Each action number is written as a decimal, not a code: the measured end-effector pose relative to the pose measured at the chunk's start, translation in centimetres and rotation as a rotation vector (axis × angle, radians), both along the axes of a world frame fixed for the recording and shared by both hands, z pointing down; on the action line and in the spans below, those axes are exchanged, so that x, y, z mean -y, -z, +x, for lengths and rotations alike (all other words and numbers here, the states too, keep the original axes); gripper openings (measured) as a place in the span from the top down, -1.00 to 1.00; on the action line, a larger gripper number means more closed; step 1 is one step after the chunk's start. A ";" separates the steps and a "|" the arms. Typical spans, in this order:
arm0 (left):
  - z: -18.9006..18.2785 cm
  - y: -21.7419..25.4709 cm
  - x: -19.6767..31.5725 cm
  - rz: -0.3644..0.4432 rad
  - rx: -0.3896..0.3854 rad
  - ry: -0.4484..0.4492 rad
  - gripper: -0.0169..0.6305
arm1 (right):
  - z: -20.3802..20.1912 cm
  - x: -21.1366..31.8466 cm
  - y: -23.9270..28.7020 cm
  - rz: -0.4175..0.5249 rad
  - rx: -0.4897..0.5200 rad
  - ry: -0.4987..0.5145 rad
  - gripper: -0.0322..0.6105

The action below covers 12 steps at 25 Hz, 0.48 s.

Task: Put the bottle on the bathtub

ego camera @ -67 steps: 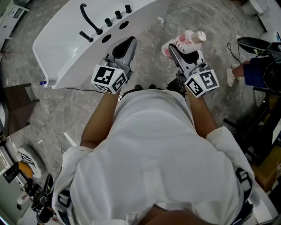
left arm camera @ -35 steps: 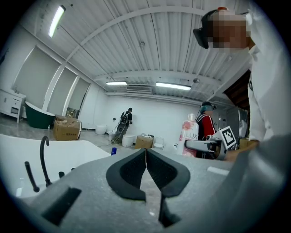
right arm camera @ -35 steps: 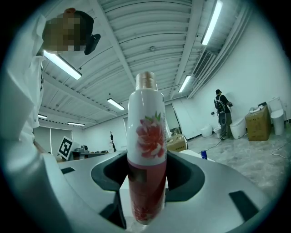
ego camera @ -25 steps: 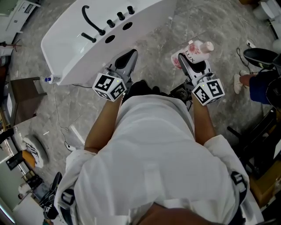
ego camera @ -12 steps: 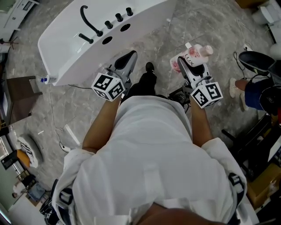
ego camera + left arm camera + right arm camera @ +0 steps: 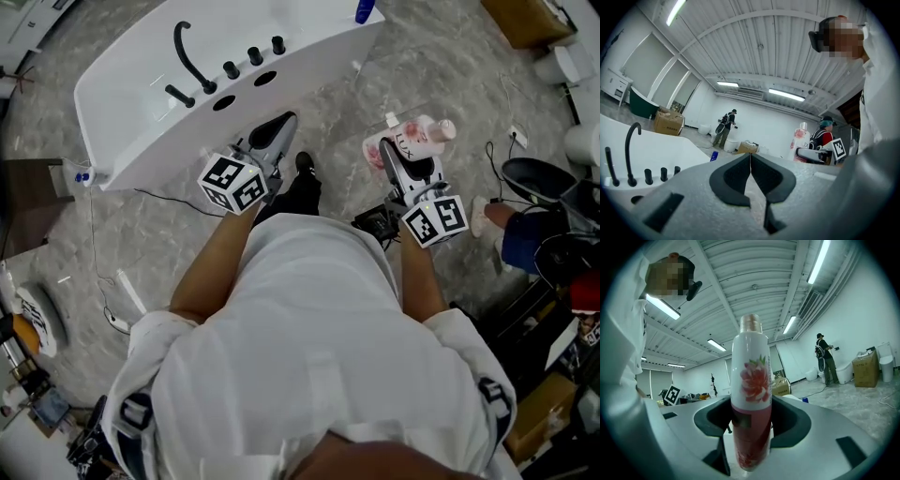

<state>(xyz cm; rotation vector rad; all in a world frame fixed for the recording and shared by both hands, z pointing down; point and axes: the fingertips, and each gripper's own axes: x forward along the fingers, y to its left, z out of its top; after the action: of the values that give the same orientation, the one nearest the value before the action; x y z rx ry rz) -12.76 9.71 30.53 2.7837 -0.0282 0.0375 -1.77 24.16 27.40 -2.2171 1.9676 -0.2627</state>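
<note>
Your right claw (image 6: 750, 420) clamps the pink bottle (image 6: 751, 371); your left claw (image 6: 750, 159) is closed, empty, seemingly just beside the bathtub (image 6: 127, 108).

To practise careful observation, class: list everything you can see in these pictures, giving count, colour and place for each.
bathtub: one, white, on the floor, upper left
faucet: one, black, on the bathtub rim
knobs: three, black, in a row beside the faucet
blue item: one, blue, at the bathtub's far end; too small to identify
box: one, brown, on the floor, top right
bottle: one, pink and white, held in the right tongs
left tongs: one, grey, shut and empty, by the bathtub
right tongs: one, grey, shut on the bottle
</note>
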 end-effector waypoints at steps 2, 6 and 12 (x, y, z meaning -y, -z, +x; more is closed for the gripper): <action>0.1 1.0 1.0 -0.008 -0.011 0.008 0.90 | 0.2 1.4 0.9 -0.002 -0.002 0.006 0.18; 1.5 0.7 4.7 -0.016 -0.018 0.042 0.90 | 2.0 5.3 0.6 -0.017 0.012 0.022 0.18; 5.6 -0.3 10.2 -0.075 -0.050 0.098 0.90 | 6.9 10.6 0.1 -0.034 0.010 0.053 0.18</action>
<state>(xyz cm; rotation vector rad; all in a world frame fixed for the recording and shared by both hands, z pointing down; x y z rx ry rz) -7.15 -0.53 30.83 2.7037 -0.1477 -0.0552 5.14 13.53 27.26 -2.1820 2.0330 -0.3156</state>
